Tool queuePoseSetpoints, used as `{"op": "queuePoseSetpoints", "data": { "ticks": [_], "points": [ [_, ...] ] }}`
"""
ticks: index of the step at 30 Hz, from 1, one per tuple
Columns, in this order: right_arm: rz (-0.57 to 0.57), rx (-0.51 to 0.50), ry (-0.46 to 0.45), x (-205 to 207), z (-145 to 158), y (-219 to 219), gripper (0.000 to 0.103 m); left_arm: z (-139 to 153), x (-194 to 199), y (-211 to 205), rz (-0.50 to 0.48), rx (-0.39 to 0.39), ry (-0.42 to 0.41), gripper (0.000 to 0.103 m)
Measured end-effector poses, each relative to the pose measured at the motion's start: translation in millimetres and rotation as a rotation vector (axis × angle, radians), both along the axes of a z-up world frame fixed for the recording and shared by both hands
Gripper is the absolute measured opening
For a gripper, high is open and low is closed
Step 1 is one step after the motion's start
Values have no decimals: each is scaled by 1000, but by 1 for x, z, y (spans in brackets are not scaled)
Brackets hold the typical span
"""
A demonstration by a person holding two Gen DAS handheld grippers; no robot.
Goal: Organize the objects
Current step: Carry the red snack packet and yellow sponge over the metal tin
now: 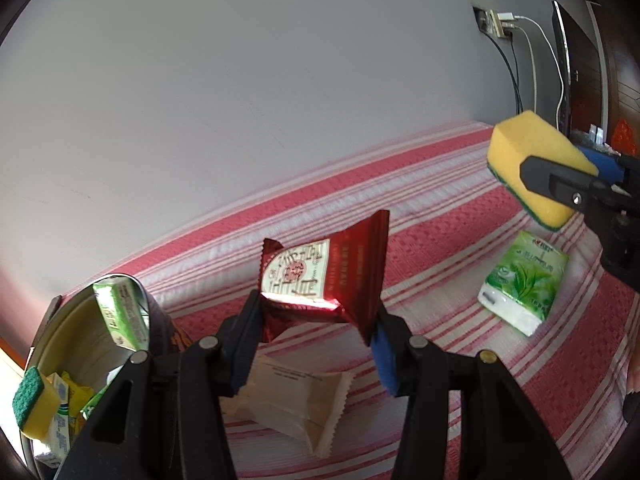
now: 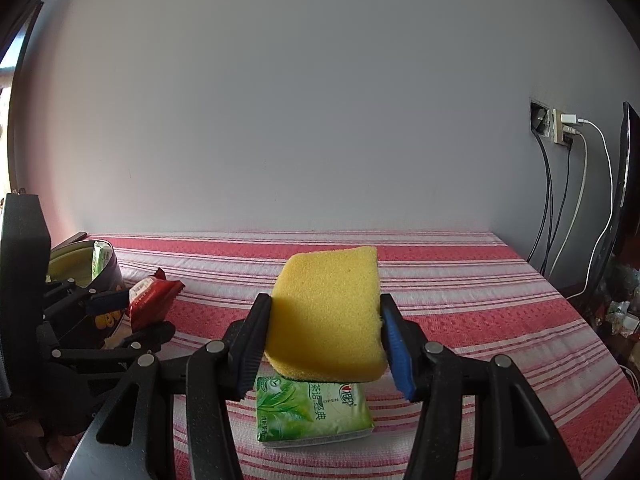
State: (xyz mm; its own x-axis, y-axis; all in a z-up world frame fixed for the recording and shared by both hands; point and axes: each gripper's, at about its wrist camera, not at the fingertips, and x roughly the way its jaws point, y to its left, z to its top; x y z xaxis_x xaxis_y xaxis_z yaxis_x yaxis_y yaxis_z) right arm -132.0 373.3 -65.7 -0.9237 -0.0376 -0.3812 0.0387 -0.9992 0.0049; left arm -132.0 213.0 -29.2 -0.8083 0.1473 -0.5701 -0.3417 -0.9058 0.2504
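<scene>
My left gripper (image 1: 316,320) is shut on a red snack packet (image 1: 324,280) and holds it above the striped cloth, right of a round tin (image 1: 76,336). The tin holds a green-and-yellow sponge (image 1: 34,402), a green tissue pack (image 1: 122,316) and small packets. My right gripper (image 2: 324,328) is shut on a yellow sponge (image 2: 328,312), held above a green tissue pack (image 2: 312,410) lying on the cloth. In the left wrist view the sponge (image 1: 532,160) and tissue pack (image 1: 524,280) show at the right. In the right wrist view the red packet (image 2: 150,300) and tin (image 2: 92,260) show at the left.
A cream wrapped packet (image 1: 296,404) lies on the cloth under my left gripper. The red-and-white striped cloth (image 2: 480,304) covers the surface up to a grey wall. A wall socket with cables (image 2: 560,128) and a dark screen edge (image 2: 620,200) are at the right.
</scene>
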Motion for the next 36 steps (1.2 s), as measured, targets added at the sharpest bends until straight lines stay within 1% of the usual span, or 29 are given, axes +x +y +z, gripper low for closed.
{"op": "queuePoseSetpoints", "data": {
  "ticks": [3,4,15,20,26,36],
  "points": [
    [0,3,7,1,1,-1,56,3,6,-2,12,4,25,49],
    [0,4,9,2,1,-1,56,1,3,3,16,6,32,49],
    [1,17,44,8,4,-4,56,10,20,-6,38,27,94,49],
    [4,34,66,12,5,-8,56,3,17,-3,49,31,113,49],
    [5,39,81,14,6,-9,56,4,24,-7,66,34,143,49],
    [6,45,101,19,7,-12,56,10,31,-18,101,79,167,49]
  ]
}}
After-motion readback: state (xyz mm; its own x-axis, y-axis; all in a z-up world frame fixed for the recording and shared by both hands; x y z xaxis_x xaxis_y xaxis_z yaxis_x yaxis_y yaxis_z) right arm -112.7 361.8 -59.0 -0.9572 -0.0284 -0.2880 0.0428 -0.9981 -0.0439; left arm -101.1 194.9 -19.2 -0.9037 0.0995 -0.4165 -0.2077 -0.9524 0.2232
